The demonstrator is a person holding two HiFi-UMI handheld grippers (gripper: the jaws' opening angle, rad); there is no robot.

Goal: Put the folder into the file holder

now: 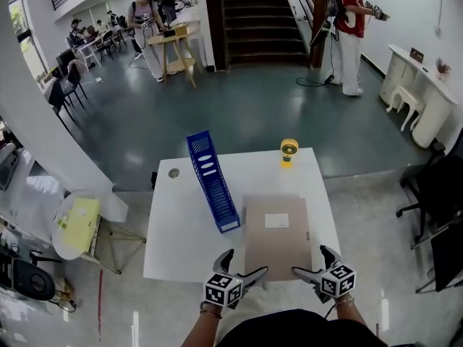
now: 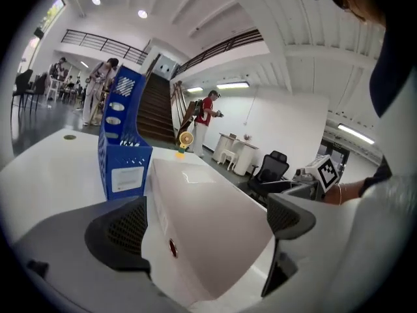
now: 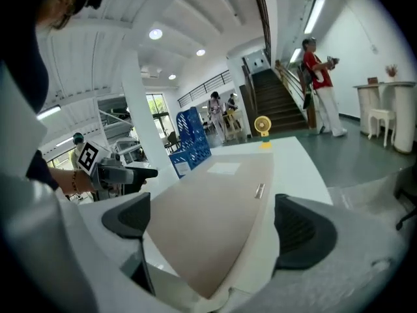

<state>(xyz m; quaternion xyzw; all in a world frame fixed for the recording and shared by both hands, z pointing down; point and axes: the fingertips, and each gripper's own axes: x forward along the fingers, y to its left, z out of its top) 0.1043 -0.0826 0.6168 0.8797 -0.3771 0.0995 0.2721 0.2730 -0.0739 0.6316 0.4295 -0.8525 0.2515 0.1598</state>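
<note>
Folder (image 1: 278, 237) lies flat on the white counter (image 1: 181, 244), long axis running away from us, near edge at the counter's near rim. Left gripper (image 1: 244, 264) and right gripper (image 1: 311, 260) sit at its two near corners. We see the jaws of both spread wide with a corner between them, not yet closed on it.

Blue file holder (image 1: 212, 181) stands just left of the folder with its long axis roughly parallel, so the left gripper is the nearer one. We judge the folder must be lifted, turned on edge and carried leftward.

A small yellow fan (image 1: 289, 150) stands at the far edge, well clear of that path.
</note>
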